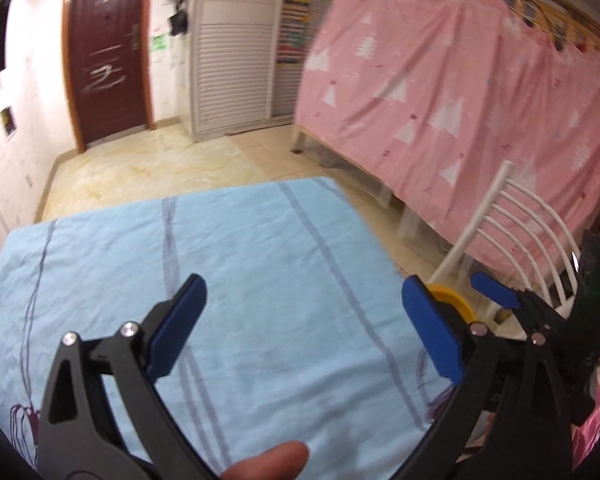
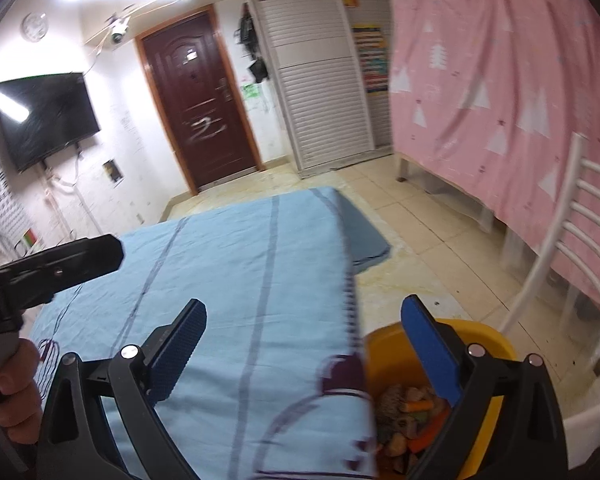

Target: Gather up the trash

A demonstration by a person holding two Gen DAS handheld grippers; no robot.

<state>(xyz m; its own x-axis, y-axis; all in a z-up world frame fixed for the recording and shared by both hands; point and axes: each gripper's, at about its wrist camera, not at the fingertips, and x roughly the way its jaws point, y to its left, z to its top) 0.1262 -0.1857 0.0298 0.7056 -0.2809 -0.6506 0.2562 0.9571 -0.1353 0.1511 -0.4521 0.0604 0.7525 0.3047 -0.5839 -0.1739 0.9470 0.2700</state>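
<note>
A yellow bin (image 2: 384, 352) stands on the floor by the table's right edge, holding several pieces of trash (image 2: 404, 420). Only its rim (image 1: 452, 300) shows in the left wrist view. My right gripper (image 2: 304, 344) is open and empty, above the table's right edge and the bin. My left gripper (image 1: 304, 320) is open and empty above the light blue tablecloth (image 1: 220, 280). The right gripper also shows in the left wrist view (image 1: 496, 292), and the left gripper at the left of the right wrist view (image 2: 60, 264). No trash shows on the cloth.
A white slatted chair (image 2: 580, 240) stands right of the bin. A pink patterned sheet (image 1: 460, 80) covers furniture on the right. A brown door (image 2: 196, 100), a white louvred wardrobe (image 2: 320, 80) and a wall TV (image 2: 44, 116) are at the back. Tiled floor (image 2: 420, 232) lies beyond the table.
</note>
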